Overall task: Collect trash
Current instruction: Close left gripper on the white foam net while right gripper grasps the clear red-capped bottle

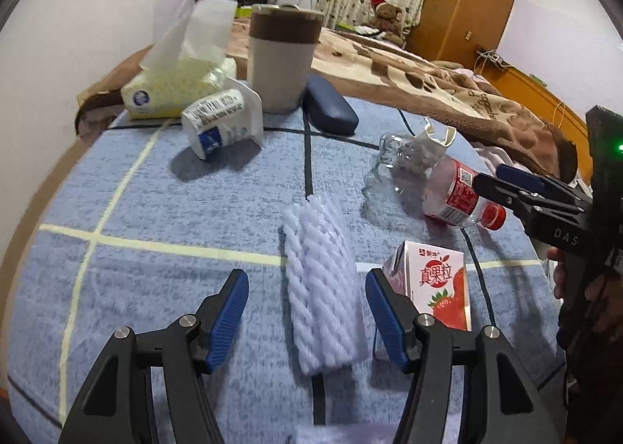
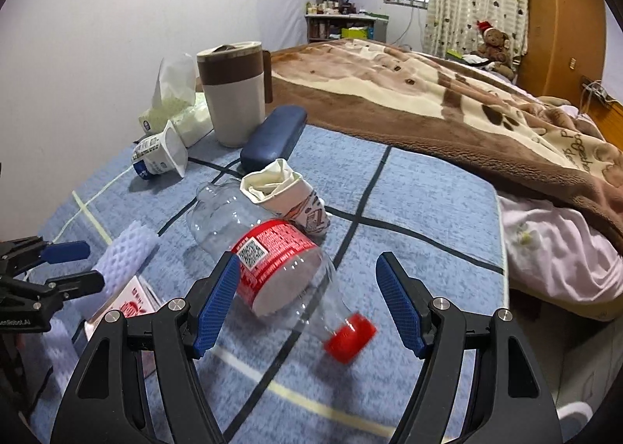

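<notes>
A white foam fruit net (image 1: 319,288) lies on the blue bedspread between the jaws of my open left gripper (image 1: 307,307). A strawberry milk carton (image 1: 440,284) stands just right of it. An empty clear bottle with a red label and cap (image 2: 280,268) lies on its side between the jaws of my open right gripper (image 2: 307,300). A crumpled paper cup (image 2: 288,194) lies behind the bottle. A tipped yogurt cup (image 1: 222,120) lies farther back left. The right gripper also shows in the left wrist view (image 1: 490,179), by the bottle (image 1: 455,191).
A brown-and-grey lidded mug (image 1: 282,58), a dark blue glasses case (image 1: 331,109) and a tissue pack (image 1: 175,85) stand at the back of the spread. A brown blanket (image 2: 447,105) covers the bed to the right. The bed edge (image 2: 502,241) drops off at the right.
</notes>
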Demonstrator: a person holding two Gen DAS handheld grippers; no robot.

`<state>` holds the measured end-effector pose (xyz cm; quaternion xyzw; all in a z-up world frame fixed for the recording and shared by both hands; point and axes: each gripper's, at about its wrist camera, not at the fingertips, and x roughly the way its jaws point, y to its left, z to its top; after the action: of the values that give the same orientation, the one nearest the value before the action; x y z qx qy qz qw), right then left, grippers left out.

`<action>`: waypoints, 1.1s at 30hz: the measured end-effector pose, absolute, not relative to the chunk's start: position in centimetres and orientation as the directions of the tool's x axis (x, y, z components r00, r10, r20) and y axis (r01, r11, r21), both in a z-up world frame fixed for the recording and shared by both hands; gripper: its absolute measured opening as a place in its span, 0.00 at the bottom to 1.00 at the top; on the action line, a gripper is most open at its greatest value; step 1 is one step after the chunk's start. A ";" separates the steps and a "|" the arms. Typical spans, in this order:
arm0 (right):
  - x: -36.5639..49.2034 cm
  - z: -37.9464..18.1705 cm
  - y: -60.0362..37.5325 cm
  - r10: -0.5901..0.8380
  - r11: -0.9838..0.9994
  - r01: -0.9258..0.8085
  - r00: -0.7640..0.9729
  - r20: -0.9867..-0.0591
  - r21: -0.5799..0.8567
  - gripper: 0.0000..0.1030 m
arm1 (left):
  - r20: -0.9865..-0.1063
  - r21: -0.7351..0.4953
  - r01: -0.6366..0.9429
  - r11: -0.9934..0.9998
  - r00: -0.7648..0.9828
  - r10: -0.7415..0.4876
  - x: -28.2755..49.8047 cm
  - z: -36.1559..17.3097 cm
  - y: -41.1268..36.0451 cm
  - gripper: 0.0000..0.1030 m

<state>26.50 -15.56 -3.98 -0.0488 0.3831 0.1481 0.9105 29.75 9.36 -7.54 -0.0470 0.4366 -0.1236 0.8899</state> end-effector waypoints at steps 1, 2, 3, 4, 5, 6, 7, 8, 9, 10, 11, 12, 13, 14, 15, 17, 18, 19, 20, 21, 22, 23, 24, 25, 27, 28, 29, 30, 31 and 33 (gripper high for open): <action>26.7 -4.1 -15.4 0.234 0.949 -0.315 0.657 -0.717 0.021 0.72 | -0.766 -0.188 0.185 0.965 0.587 -0.262 29.9 -7.7 9.2 0.60; 27.0 -4.2 -15.3 0.236 0.947 -0.320 0.653 -0.719 0.020 0.72 | -0.769 -0.184 0.194 0.964 0.582 -0.264 30.1 -7.8 9.1 0.60; 27.2 -4.3 -15.2 0.244 0.944 -0.329 0.647 -0.723 0.024 0.72 | -0.775 -0.181 0.196 0.964 0.575 -0.263 30.3 -8.0 9.0 0.60; 27.3 -4.4 -15.1 0.249 0.942 -0.334 0.639 -0.728 0.029 0.72 | -0.781 -0.181 0.196 0.964 0.567 -0.262 30.6 -8.3 9.0 0.60; 27.5 -4.5 -15.1 0.256 0.941 -0.337 0.631 -0.732 0.039 0.72 | -0.787 -0.180 0.194 0.965 0.560 -0.259 30.7 -8.5 9.0 0.60; 27.7 -4.6 -15.0 0.266 0.938 -0.344 0.621 -0.738 0.049 0.72 | -0.790 -0.176 0.188 0.966 0.559 -0.252 30.9 -8.7 9.1 0.60; 27.9 -4.7 -14.9 0.275 0.934 -0.352 0.610 -0.743 0.057 0.72 | -0.792 -0.159 0.183 0.970 0.563 -0.236 31.0 -8.8 9.1 0.60; 27.9 -4.9 -14.8 0.281 0.930 -0.361 0.596 -0.753 0.061 0.72 | -0.793 -0.139 0.179 0.974 0.569 -0.218 31.0 -8.8 9.0 0.60; 28.0 -5.1 -14.6 0.281 0.928 -0.367 0.584 -0.762 0.061 0.73 | -0.795 -0.128 0.173 0.977 0.570 -0.205 31.1 -8.9 9.1 0.60; 27.8 -5.3 -14.4 0.277 0.925 -0.376 0.572 -0.772 0.054 0.73 | -0.799 -0.126 0.171 0.977 0.567 -0.202 31.1 -9.0 9.2 0.60; 27.6 -5.3 -14.3 0.279 0.921 -0.386 0.563 -0.778 0.051 0.73 | -0.806 -0.124 0.165 0.978 0.559 -0.197 31.2 -9.1 9.4 0.60; 27.4 -5.2 -14.2 0.290 0.914 -0.402 0.549 -0.784 0.056 0.73 | -0.810 -0.118 0.163 0.980 0.555 -0.190 31.3 -9.2 9.5 0.60; 27.3 -5.0 -14.1 0.297 0.908 -0.414 0.536 -0.790 0.060 0.73 | -0.813 -0.100 0.163 0.982 0.556 -0.175 31.3 -9.3 9.6 0.60; 27.2 -4.9 -13.9 0.295 0.905 -0.421 0.525 -0.798 0.058 0.73 | -0.813 -0.087 0.156 0.984 0.559 -0.160 31.4 -9.4 9.7 0.60; 27.1 -4.7 -13.8 0.291 0.905 -0.423 0.530 -0.797 0.049 0.73 | -0.813 -0.079 0.143 0.987 0.563 -0.147 31.5 -9.4 9.9 0.60; 27.3 -4.5 -13.5 0.268 0.909 -0.417 0.543 -0.795 0.022 0.73 | -0.811 -0.087 0.135 0.987 0.565 -0.149 31.5 -9.3 10.2 0.60; 27.4 -4.6 -13.4 0.263 0.910 -0.414 0.542 -0.798 0.019 0.73 | -0.811 -0.090 0.132 0.987 0.565 -0.150 31.6 -9.3 10.2 0.60; 27.6 -4.7 -13.3 0.265 0.910 -0.414 0.539 -0.800 0.023 0.73 | -0.812 -0.087 0.136 0.987 0.565 -0.150 31.6 -9.4 10.1 0.60; 27.8 -4.8 -13.3 0.268 0.909 -0.416 0.534 -0.802 0.027 0.73 | -0.812 -0.082 0.141 0.987 0.564 -0.148 31.7 -9.4 10.0 0.60; 27.9 -5.1 -13.2 0.265 0.909 -0.416 0.529 -0.806 0.025 0.73 | -0.814 -0.076 0.143 0.987 0.563 -0.144 31.7 -9.5 9.8 0.60; 28.0 -5.3 -13.1 0.256 0.910 -0.413 0.530 -0.809 0.017 0.73 | -0.815 -0.069 0.147 0.987 0.562 -0.141 31.7 -9.6 9.7 0.60; 28.1 -5.4 -13.1 0.253 0.911 -0.412 0.529 -0.810 0.016 0.73 | -0.815 -0.070 0.152 0.986 0.561 -0.144 31.7 -9.6 9.6 0.58; 28.3 -5.5 -13.1 0.255 0.911 -0.411 0.523 -0.814 0.021 0.73 | -0.815 -0.078 0.153 0.985 0.559 -0.151 31.7 -9.5 9.6 0.55; 28.3 -5.6 -13.1 0.260 0.911 -0.412 0.517 -0.815 0.029 0.73 | -0.814 -0.088 0.156 0.984 0.558 -0.162 31.8 -9.5 9.6 0.52; 28.3 -5.8 -13.2 0.262 0.913 -0.407 0.513 -0.818 0.037 0.73 | -0.815 -0.091 0.158 0.983 0.556 -0.164 31.9 -9.4 9.4 0.40; 28.4 -5.9 -13.3 0.255 0.917 -0.397 0.511 -0.821 0.038 0.73 | -0.815 -0.088 0.158 0.983 0.556 -0.163 31.9 -9.4 9.4 0.40; 28.3 -6.0 -13.3 0.250 0.920 -0.389 0.508 -0.824 0.040 0.73 | -0.814 -0.086 0.157 0.984 0.558 -0.160 31.9 -9.4 9.4 0.37; 28.2 -5.9 -13.4 0.251 0.922 -0.384 0.508 -0.824 0.044 0.71 | -0.814 -0.085 0.156 0.984 0.558 -0.159 31.9 -9.4 9.3 0.35; 28.1 -5.9 -13.4 0.257 0.922 -0.384 0.511 -0.820 0.050 0.71 | -0.813 -0.086 0.158 0.984 0.559 -0.161 31.9 -9.4 9.3 0.34; 27.8 -5.9 -13.5 0.260 0.925 -0.375 0.513 -0.818 0.059 0.71 | -0.810 -0.092 0.156 0.984 0.563 -0.165 31.9 -9.3 9.3 0.32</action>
<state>27.85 -13.49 -5.87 -0.0629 0.4580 0.1832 0.8676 31.90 9.35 -9.33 -0.0050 0.4588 -0.0906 0.8839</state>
